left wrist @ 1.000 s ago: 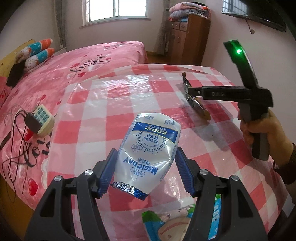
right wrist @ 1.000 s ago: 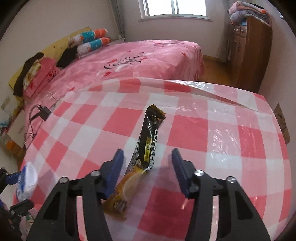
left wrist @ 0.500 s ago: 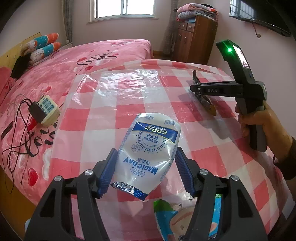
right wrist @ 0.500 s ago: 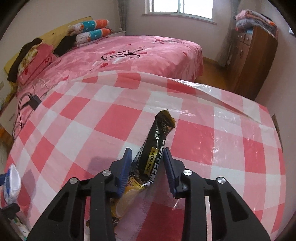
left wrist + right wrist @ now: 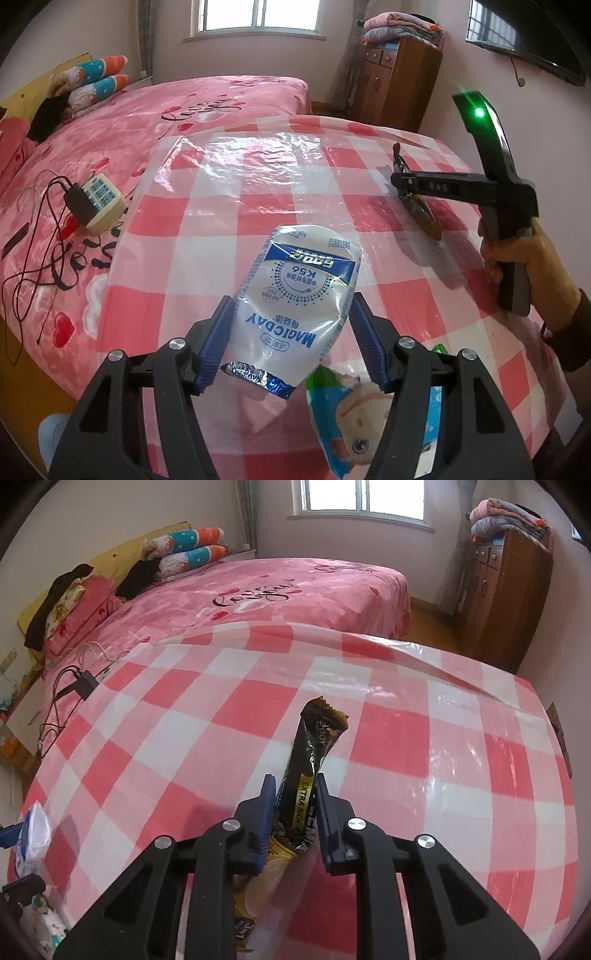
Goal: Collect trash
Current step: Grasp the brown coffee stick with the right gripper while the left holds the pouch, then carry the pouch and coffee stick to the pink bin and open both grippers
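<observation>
On the checked table (image 5: 461, 775), right tool (image 5: 295, 797) closing on black wrapper (image 5: 314, 746); its long axis runs straight ahead between the pads. Left tool (image 5: 291, 325) grips white pouch (image 5: 299, 299), lifted.

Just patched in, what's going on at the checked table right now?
A person is collecting trash off the checked tablecloth with two handheld grippers. The left gripper holds a white and blue pouch lifted between its pads. The right gripper is closing on a black and yellow coffee sachet, which sits between its pads. A cartoon-print wrapper lies on the table below the left gripper.
</observation>
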`<control>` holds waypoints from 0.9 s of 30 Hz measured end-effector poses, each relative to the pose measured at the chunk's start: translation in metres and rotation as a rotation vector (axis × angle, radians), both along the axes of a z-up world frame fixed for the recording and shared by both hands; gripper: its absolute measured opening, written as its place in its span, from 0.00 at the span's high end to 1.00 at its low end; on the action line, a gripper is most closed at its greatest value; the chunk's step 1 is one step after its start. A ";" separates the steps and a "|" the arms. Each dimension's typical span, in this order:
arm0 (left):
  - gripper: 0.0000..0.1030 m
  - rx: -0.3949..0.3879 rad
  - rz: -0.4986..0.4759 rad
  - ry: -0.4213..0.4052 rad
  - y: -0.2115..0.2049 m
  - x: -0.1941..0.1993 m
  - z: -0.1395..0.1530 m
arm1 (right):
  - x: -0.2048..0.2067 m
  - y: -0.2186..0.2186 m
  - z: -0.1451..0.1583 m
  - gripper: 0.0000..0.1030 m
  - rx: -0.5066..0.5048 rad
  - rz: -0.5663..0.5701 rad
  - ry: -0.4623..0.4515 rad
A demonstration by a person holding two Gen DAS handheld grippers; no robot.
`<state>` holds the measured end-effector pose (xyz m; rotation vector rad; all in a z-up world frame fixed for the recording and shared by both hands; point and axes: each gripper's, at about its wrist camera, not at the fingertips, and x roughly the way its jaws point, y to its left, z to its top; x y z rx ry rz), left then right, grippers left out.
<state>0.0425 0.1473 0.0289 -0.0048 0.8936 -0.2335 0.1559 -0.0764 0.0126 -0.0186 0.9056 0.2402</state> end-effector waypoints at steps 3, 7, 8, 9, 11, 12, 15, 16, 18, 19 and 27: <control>0.38 -0.015 0.010 0.000 0.002 -0.006 0.000 | -0.013 -0.005 0.003 0.79 0.034 -0.008 0.000; 0.38 -0.022 0.016 -0.003 0.003 -0.015 0.001 | -0.033 -0.012 0.010 0.80 0.083 -0.018 0.000; 0.38 -0.023 0.016 -0.004 0.003 -0.020 0.001 | -0.038 -0.012 0.012 0.80 0.086 -0.019 -0.005; 0.38 -0.024 0.017 -0.005 0.004 -0.023 0.002 | -0.044 -0.013 0.014 0.80 0.093 -0.019 -0.009; 0.38 -0.030 0.021 -0.005 0.005 -0.028 0.002 | -0.054 -0.014 0.019 0.80 0.105 -0.018 -0.015; 0.38 -0.037 0.025 -0.004 0.006 -0.031 0.002 | -0.061 -0.014 0.021 0.81 0.108 -0.019 -0.019; 0.38 -0.050 0.028 -0.009 0.007 -0.040 0.004 | -0.077 -0.016 0.026 0.81 0.128 -0.020 -0.027; 0.38 -0.055 0.028 -0.012 0.006 -0.044 0.006 | -0.081 -0.016 0.028 0.81 0.134 -0.020 -0.028; 0.38 -0.061 0.028 -0.017 0.005 -0.051 0.008 | -0.092 -0.017 0.031 0.81 0.145 -0.018 -0.028; 0.38 -0.066 0.028 -0.020 0.004 -0.054 0.010 | -0.096 -0.017 0.032 0.81 0.149 -0.016 -0.027; 0.38 -0.085 0.033 -0.031 0.003 -0.080 0.017 | -0.144 -0.011 0.043 0.81 0.181 0.001 -0.025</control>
